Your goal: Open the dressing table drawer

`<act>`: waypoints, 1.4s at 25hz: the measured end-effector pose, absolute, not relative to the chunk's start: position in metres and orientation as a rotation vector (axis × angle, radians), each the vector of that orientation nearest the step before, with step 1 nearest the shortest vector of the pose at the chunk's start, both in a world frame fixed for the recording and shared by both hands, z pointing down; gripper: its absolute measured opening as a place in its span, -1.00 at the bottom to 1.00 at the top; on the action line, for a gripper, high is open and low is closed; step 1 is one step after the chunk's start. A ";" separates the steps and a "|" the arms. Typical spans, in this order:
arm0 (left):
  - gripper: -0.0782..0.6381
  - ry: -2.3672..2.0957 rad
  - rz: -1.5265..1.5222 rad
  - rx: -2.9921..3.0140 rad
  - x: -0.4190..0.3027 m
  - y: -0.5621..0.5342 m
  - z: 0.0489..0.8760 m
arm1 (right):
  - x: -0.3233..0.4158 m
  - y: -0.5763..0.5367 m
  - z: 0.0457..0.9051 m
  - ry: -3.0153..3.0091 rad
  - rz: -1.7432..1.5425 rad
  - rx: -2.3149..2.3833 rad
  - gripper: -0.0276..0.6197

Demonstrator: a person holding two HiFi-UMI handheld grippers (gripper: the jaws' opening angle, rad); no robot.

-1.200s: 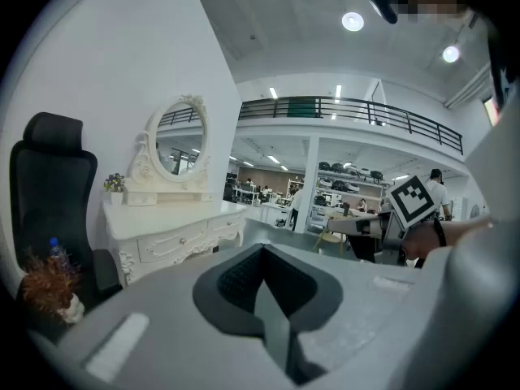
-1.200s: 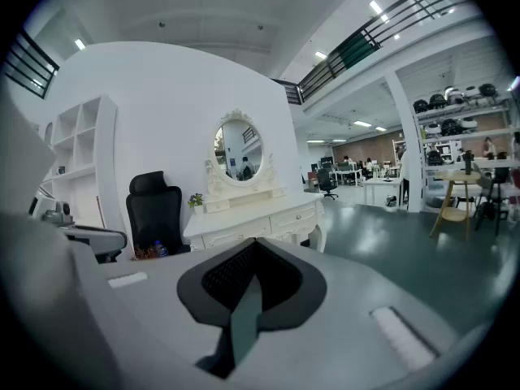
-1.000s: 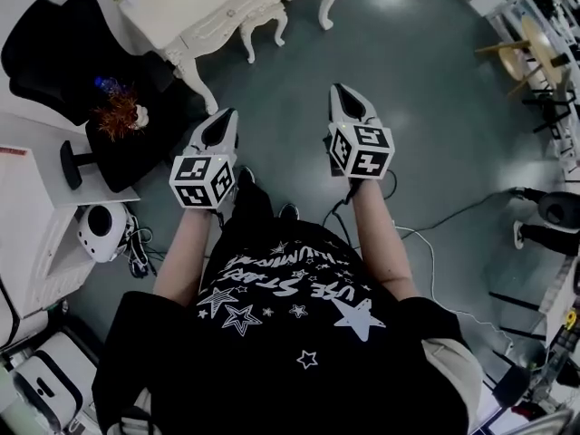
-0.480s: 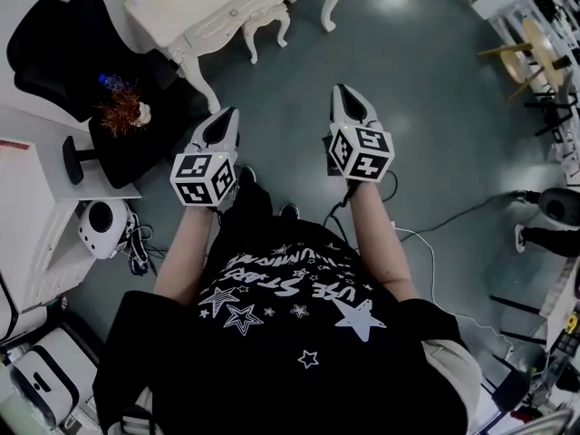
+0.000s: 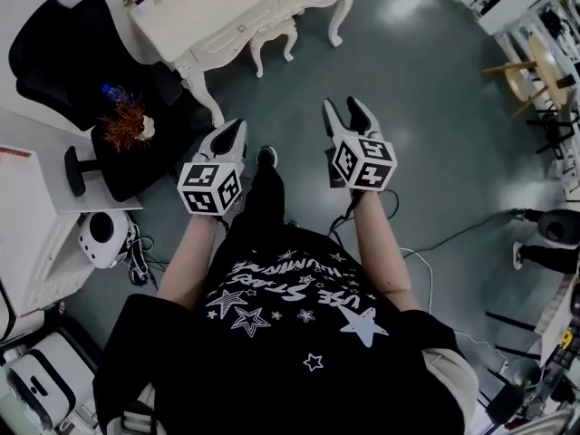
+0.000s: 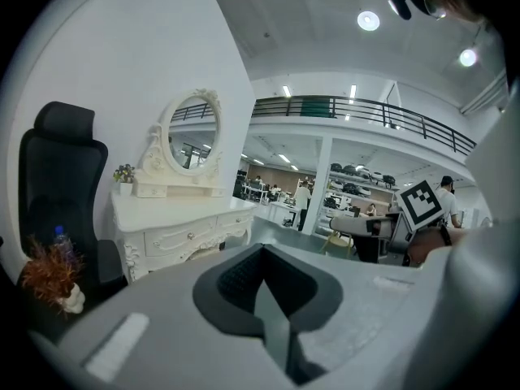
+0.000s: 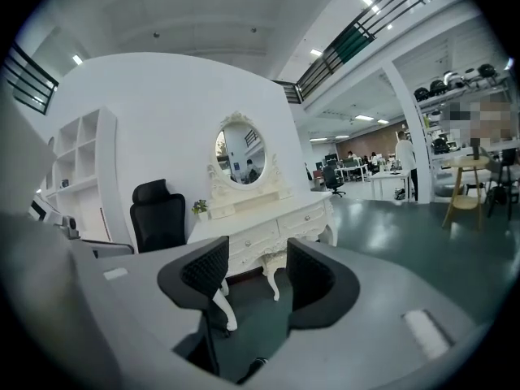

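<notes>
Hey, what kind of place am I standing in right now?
Probably a big open-plan office or lab hall with a staged bedroom corner: a white dressing table with an oval mirror, a black office chair beside it, and a mezzanine railing overhead.

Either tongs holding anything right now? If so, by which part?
Nothing is held. The left tongs are shut with nothing between them. The right tongs are open and empty, well short of the white ornate dressing table.
</notes>
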State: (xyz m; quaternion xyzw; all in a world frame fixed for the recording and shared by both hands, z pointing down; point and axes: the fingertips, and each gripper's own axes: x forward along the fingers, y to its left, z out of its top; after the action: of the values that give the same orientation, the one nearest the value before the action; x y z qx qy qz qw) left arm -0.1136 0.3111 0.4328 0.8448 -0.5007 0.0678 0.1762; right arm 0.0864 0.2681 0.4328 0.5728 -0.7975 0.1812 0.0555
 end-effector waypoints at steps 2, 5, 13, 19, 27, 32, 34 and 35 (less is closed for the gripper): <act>-0.78 -1.405 0.192 2.394 -0.114 0.287 0.438 | 0.083 0.248 0.439 -2.416 0.571 1.733 -0.16; -0.78 -1.382 0.192 2.391 -0.115 0.242 0.446 | 0.083 0.208 0.448 -2.392 0.595 1.730 -0.09; -0.78 -1.320 0.215 2.419 -0.109 0.099 0.450 | 0.091 0.072 0.455 -2.334 0.624 1.769 -0.01; -0.78 -1.295 0.223 2.436 -0.120 0.014 0.443 | 0.075 -0.013 0.453 -2.322 0.644 1.758 -0.02; -0.78 -1.302 0.190 2.418 -0.139 -0.053 0.442 | 0.055 -0.086 0.442 -2.326 0.598 1.747 -0.01; -0.78 -1.315 0.191 2.403 -0.146 -0.077 0.445 | 0.055 -0.114 0.443 -2.325 0.602 1.752 -0.01; -0.78 -1.324 0.194 2.399 -0.146 -0.087 0.445 | 0.056 -0.128 0.443 -2.334 0.603 1.747 -0.02; -0.78 -1.332 0.193 2.396 -0.146 -0.092 0.444 | 0.056 -0.135 0.444 -2.339 0.604 1.741 -0.02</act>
State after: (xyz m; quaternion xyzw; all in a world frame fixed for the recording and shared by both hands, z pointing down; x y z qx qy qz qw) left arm -0.1461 -0.0920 0.4444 0.8551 -0.4754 0.0690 0.1952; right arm 0.0557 -0.1352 0.4437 0.5826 -0.7830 0.2020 0.0818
